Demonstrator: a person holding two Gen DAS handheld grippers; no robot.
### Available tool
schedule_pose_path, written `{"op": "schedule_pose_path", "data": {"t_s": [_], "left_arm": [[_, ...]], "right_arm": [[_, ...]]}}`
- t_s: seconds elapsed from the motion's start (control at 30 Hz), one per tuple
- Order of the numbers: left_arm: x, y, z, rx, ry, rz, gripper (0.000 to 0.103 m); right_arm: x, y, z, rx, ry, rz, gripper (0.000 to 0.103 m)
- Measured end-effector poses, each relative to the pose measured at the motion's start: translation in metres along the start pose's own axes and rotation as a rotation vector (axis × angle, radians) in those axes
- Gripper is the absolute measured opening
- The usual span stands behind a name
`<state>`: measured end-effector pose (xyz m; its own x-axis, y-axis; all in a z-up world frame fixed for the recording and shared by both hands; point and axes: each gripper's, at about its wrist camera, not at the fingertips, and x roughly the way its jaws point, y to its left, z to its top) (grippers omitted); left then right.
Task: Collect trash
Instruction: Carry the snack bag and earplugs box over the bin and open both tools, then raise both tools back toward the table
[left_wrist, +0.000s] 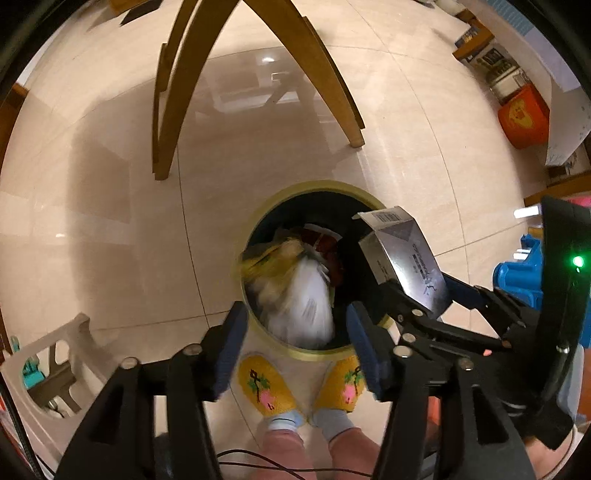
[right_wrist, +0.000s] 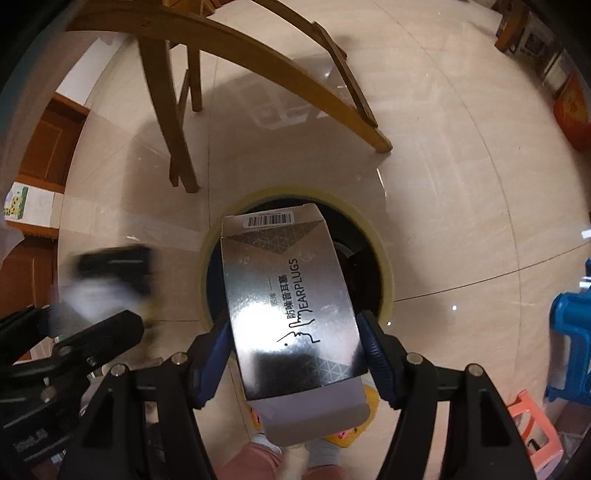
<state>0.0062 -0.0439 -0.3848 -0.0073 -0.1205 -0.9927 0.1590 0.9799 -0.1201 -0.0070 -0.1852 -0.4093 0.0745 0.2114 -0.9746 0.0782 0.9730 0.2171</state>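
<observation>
Silver box (right_wrist: 291, 314) – "EARPLUGS", barcode – over bin (right_wrist: 384, 266).

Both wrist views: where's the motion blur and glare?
Left wrist view: the white bag dropping into the bin is smeared; the floor tiles mirror a ceiling lamp. Right wrist view: the left gripper is blurred, and glare washes out the silver earplug box.

Both wrist views face down, close above the shared bin (left_wrist: 258, 221), floor (left_wrist: 110, 221)
</observation>
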Motion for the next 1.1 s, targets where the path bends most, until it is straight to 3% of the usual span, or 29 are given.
{"op": "schedule_pose_path", "data": {"t_s": [0.1,0.3,0.4,0.7,1.1], "left_arm": [[0.006,0.003,0.002,0.002,0.003,0.013,0.080],[0.002,0.016,-0.001,-0.027,-0.009,0.048,0.087],[-0.005,0.021,-0.005,-0.058,-0.024,0.058,0.088],[-0.052,0.030,-0.017,-0.116,-0.058,0.093,0.088],[-0.183,0.024,-0.031,-0.166,-0.149,0.095,0.088]], "right_arm": [[0.012,-0.007,0.005,0.028,-0.001,0.021,0.070],[0.013,-0.001,0.012,0.046,-0.021,0.026,0.072],[0.011,0.004,0.012,0.025,-0.031,0.015,0.078],[-0.014,0.018,0.009,-0.005,-0.032,0.002,0.078],[-0.128,0.049,0.005,-0.067,-0.057,0.025,0.078]]}}
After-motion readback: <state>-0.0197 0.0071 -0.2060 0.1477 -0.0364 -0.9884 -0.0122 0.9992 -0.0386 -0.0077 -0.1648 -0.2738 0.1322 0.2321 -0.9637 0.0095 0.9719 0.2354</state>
